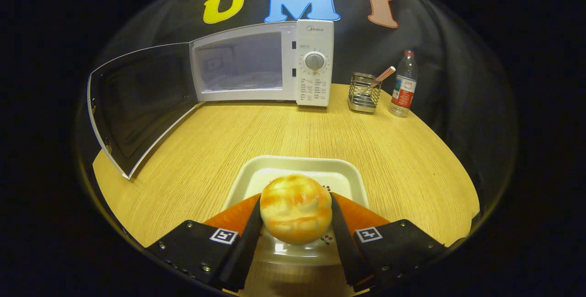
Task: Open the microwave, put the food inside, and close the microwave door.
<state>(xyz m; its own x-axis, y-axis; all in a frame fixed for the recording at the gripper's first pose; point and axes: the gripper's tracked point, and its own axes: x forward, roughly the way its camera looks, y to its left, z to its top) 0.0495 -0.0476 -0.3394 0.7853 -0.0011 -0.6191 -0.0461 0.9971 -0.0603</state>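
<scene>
Golden bun (295, 214) clamped between tool (296, 212) fingers, above white tray (274, 169), microwave (261, 63) door open

Bun (295, 214) between claw (295, 224) fingers, both pressing its sides, over tray (256, 171). Tray on bench (219, 141), just ahead of fingers. Microwave (263, 63) at bench's far edge, door (137, 100) swung open leftward. Right of microwave: wire holder (364, 92), then bottle (404, 85) beside it.
</scene>
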